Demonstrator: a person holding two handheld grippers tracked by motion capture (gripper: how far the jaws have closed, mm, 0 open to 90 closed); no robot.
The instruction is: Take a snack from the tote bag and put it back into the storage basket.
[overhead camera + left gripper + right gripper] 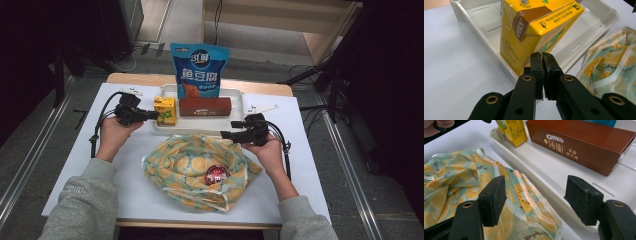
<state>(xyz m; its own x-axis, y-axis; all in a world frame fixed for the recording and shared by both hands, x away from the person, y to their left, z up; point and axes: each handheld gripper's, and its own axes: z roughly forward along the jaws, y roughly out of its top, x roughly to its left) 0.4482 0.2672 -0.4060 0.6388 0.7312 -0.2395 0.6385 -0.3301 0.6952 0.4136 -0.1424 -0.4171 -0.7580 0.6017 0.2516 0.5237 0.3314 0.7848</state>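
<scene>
Grey sleeves frame the table; left gripper point(541, 56), jaws together, noses the yellow carton point(165, 110) at ten o'clock and could tip it; right gripper point(535, 200) gapes, empty, over the bag point(200, 170) rim.

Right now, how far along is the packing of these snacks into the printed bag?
Done: one red round item already lies in the lemon-print bag.

In hand: nothing is gripped. The left gripper is almost shut, empty, at the yellow drink carton. The right gripper is open above the bag's edge, beside the white tray.

Left: the carton, the brown Oreo box and the blue snack pouch remain in the tray.
</scene>
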